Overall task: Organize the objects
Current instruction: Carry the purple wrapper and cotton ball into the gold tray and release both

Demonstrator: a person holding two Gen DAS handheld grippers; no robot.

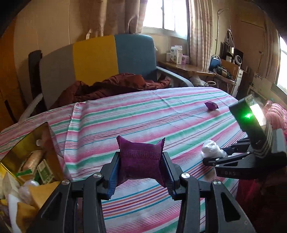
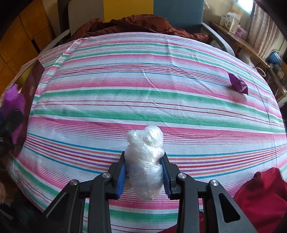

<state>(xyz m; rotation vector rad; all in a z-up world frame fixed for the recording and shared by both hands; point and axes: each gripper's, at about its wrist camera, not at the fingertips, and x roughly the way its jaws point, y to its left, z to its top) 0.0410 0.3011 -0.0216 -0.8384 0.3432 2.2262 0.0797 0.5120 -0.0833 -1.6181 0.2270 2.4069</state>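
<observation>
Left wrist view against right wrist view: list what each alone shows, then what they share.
Only the left wrist view: the open gold box full of packets and the lit windows. Only the right wrist view: red cloth at lower right. Both: the striped cloth, the loose purple packet, the purple pillow clamped in the left gripper, and the white plastic-wrapped bundle clamped in the right gripper.
</observation>
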